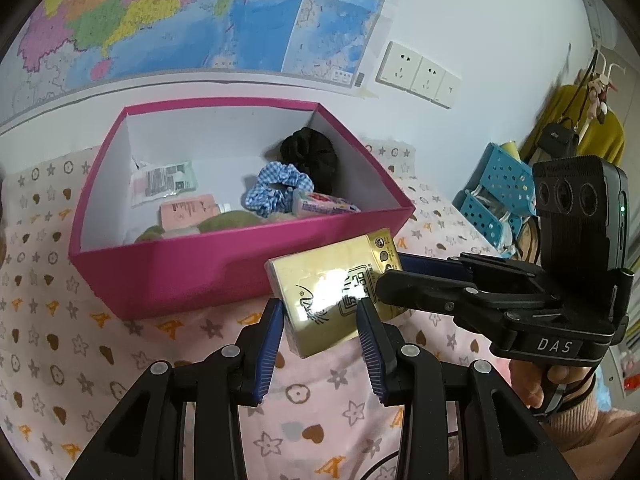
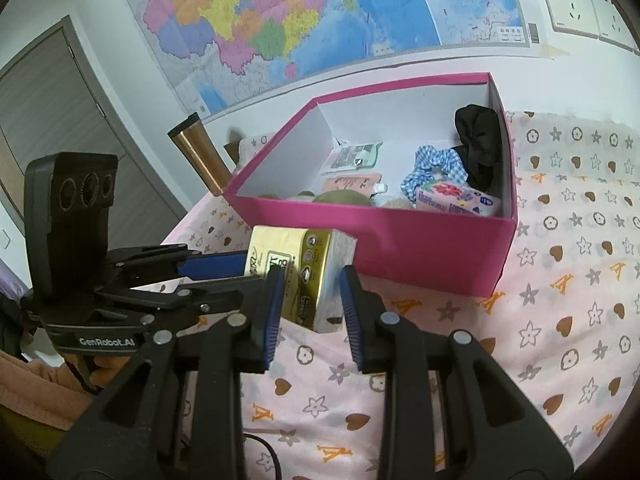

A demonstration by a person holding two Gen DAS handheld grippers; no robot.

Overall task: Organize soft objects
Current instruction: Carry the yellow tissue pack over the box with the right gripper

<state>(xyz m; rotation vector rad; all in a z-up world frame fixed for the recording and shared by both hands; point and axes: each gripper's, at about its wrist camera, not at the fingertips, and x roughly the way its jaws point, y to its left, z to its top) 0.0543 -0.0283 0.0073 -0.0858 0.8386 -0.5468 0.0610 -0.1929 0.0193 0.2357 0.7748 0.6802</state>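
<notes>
Both the left tongs [image 1: 318, 320] and the right tongs [image 2: 312, 298] are clenched on the gold plastic-wrapped tissue pack [image 1: 334, 294], held above the patterned pink cloth [image 1: 60, 320] just near of the open pink cardboard box [image 1: 192, 276]. Pinched from two angles, the squashy pack could twist loose, or catch the box's near wall.

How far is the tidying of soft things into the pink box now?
Done: the gingham scrunchie, black scrunchie and several packets lie in the pink box. In hand: both grippers, left and right, hold the gold tissue pack before it. Left: placing it inside.
</notes>
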